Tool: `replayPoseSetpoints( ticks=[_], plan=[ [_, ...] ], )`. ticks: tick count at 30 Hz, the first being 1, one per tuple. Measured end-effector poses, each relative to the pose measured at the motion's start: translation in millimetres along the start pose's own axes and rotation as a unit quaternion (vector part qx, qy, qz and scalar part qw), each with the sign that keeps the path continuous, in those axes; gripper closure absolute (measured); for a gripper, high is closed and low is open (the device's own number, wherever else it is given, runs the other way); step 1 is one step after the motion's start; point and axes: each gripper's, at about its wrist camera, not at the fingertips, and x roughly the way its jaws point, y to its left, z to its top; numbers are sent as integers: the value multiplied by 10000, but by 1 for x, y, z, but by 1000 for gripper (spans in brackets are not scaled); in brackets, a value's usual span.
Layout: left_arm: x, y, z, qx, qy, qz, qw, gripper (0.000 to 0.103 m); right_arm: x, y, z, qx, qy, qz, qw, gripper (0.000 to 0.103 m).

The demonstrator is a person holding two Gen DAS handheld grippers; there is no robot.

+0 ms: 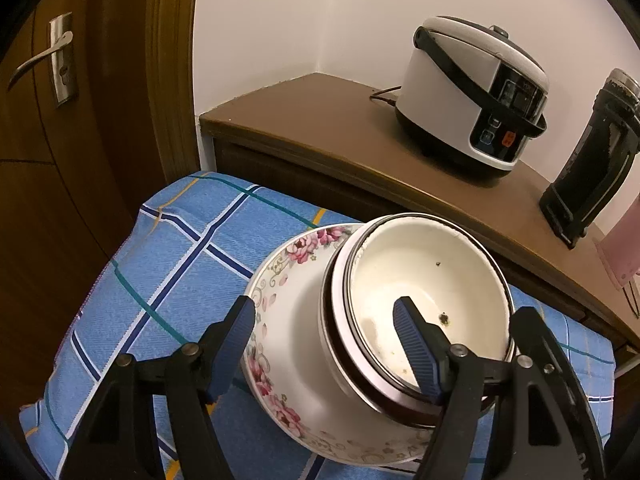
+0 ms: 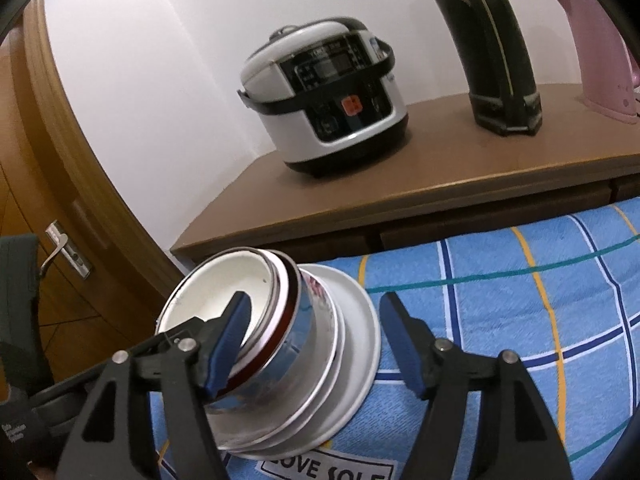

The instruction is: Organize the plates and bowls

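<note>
White enamel bowl sits on top of a nested stack, a dark-rimmed steel bowl under it, all inside the floral plate on the blue plaid cloth. Left gripper wide open: one finger over the plate rim, the other inside the top bowl, nothing pinched. Right gripper also released, jaws straddling the bowl wall without pressing. Stack looks built, so stacking seems mostly done; left is backing both tools off, maybe moving the pile. Rice cooker and black flask stand on the wooden cabinet behind.
</note>
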Motion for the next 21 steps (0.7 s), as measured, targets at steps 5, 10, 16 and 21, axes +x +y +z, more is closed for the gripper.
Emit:
replayPoseSetpoints(
  ticks=[5,10,16,21],
  plan=[
    [2,1,-2,-2,12,15,10000,29,-9,3,-3,-117,-275,29,9995,24],
    [-8,4,-3,-81,-101,-23,9999,29,-16,7,-6,-237,-433,68,9988,21],
    [-26,6,-5,-26,-373,-45,9993,29,-29,8,-11,-281,-689,66,9972,14],
    [-26,11,-11,-107,-290,-98,9995,29,-36,13,-18,-373,-757,-56,9964,11]
  ],
)
